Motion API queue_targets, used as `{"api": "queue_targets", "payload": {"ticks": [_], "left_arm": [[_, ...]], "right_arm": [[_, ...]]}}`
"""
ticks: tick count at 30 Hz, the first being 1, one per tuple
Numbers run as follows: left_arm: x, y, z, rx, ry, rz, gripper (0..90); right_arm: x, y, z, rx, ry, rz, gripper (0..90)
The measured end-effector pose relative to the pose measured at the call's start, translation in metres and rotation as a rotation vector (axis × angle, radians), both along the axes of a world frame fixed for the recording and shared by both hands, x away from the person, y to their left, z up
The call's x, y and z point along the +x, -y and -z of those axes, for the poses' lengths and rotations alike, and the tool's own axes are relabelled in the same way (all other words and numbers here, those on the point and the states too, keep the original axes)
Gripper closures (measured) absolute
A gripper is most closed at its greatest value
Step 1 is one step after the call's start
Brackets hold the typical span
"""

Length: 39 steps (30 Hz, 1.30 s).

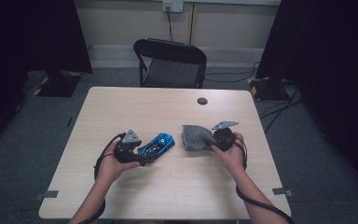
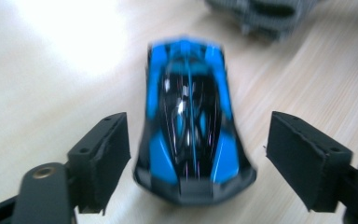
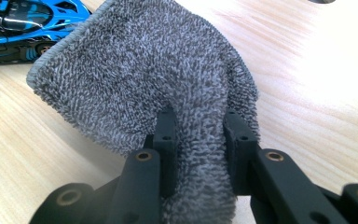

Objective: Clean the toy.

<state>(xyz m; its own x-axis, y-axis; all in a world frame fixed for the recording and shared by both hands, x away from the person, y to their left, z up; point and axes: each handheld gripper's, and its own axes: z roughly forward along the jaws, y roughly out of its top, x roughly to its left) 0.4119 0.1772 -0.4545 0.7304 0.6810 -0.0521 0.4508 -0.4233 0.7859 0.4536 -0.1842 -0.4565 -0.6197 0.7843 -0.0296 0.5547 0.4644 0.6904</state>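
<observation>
Desk (image 1: 168,196), light wood grain, biggest thing here; a black folding chair (image 1: 170,63) stands behind its far edge, and a small dark round cap (image 1: 202,101) sits in the desk top near that far edge.

Landmark = the blue toy car (image 1: 157,146), roughly mid-desk, a bit left of centre. Glossy blue and black body, nose pointing away and to the right in the high view. It looks tilted, but I can't tell whether its tail is off the desk.

Grey cloth (image 1: 196,137), terry texture with a stitched hem, just right of the car, close but apart from it. It is bunched up, one end gathered and lifted.

Right tongs (image 3: 198,140), right of the car: jaws pinched tight on a fold of the cloth, pile squeezed between both pads. The right hand (image 1: 233,156) holds them at the cloth's right end.

Left tongs (image 2: 196,158), at the car's tail end: jaws wide apart, one either side of the tail, with a clear gap between pads and bodywork in the left gripper view, so no grip. The left hand (image 1: 112,165) is just left of and nearer than the car.

Left gripper view is motion-blurred.
</observation>
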Motion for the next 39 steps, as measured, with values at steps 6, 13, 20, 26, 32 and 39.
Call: {"api": "queue_targets", "payload": {"ticks": [6, 13, 20, 26, 32, 39], "left_arm": [[0.016, 0.004, -0.007, -0.038, -0.035, -0.019, 28.4], [0.036, 0.023, -0.002, -0.001, -0.068, -0.005, 37.9], [0.042, 0.033, 0.011, -0.006, -0.103, -0.022, 43.6], [0.044, 0.041, 0.016, 0.06, -0.085, 0.008, 45.0], [0.044, 0.042, 0.021, 0.069, -0.071, 0.017, 46.4], [0.042, 0.039, 0.023, 0.068, -0.04, 0.023, 48.2]], "right_arm": [[0.0, -0.005, -0.005, 0.004, 0.006, -0.014, 70.6], [-0.001, -0.012, -0.008, 0.011, 0.014, -0.045, 70.6], [-0.005, -0.015, -0.005, 0.016, 0.011, -0.066, 70.6], [-0.006, -0.015, -0.001, 0.019, 0.008, -0.058, 70.6], [-0.011, -0.014, 0.0, 0.02, 0.006, -0.067, 70.6], [-0.021, -0.012, -0.001, 0.035, 0.004, -0.102, 70.6]]}}
